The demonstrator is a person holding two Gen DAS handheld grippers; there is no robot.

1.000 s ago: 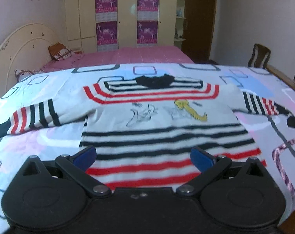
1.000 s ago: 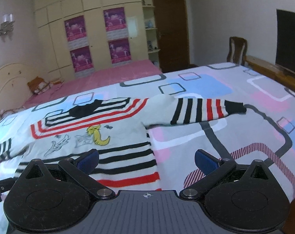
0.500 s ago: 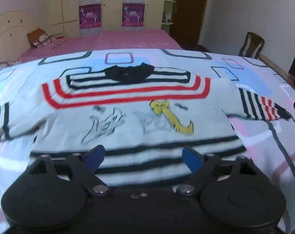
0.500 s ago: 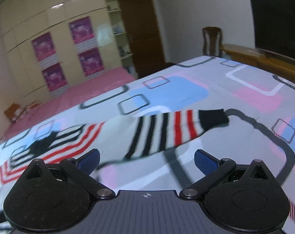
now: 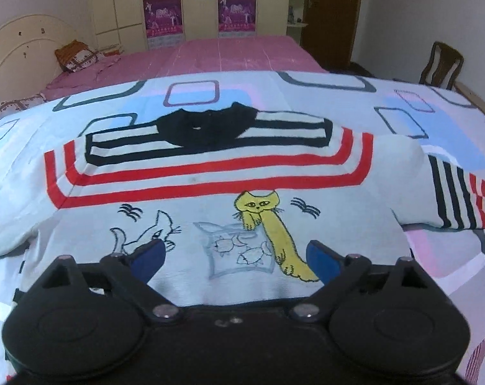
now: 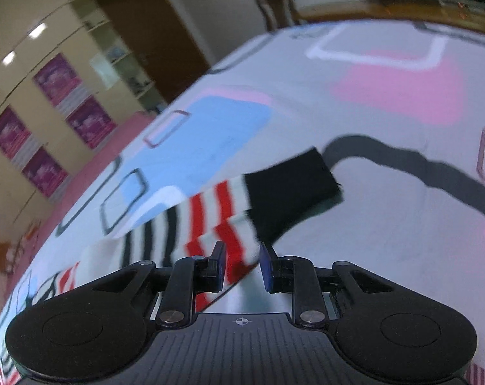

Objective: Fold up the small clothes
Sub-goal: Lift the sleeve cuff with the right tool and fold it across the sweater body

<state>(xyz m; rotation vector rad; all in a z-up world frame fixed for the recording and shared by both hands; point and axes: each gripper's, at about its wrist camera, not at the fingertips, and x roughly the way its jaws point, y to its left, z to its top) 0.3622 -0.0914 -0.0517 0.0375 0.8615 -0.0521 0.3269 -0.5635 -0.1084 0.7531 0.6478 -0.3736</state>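
lying flat, front up, on the bed's patterned quilt (image 5: pixel 306 102) (grey, pink and blue rectangles): a small white knit sweater (image 5: pixel 210 199) with black and red stripes, black collar (image 5: pixel 204 126) toward the far side. chest print shows a yellow cat (image 5: pixel 268 224) and a line-drawn white cat (image 5: pixel 152 231).

left hand-held gripper (image 5: pixel 234 256): fingers spread wide, blue pads on either side of the chest print, low over the sweater's body. whether the pads touch the fabric cannot be told. nothing between the fingers but the sweater surface below.

right hand-held gripper (image 6: pixel 241 264): fingers drawn close, narrow gap remaining, set around the near edge of the sweater's right sleeve (image 6: pixel 216 221) at the red-and-white striped band just short of the black cuff (image 6: pixel 290 189). fabric sits between the blue pads (image 6: pixel 221 258); cannot confirm from this view that the pads are pressing it. view is tilted and motion-blurred. sleeve lies stretched out across the quilt, cuff resting beside a dark grey curved line in the print.

left view: the same sleeve runs off the right edge of the picture, stripes visible (image 5: pixel 460 199).

background: pink bedspread (image 5: pixel 210 57) beyond the quilt, cream wardrobe with purple posters (image 5: pixel 236 12), brown door (image 5: pixel 332 16), wooden chair (image 5: pixel 441 64), curved cream headboard (image 5: pixel 21 51) at left.
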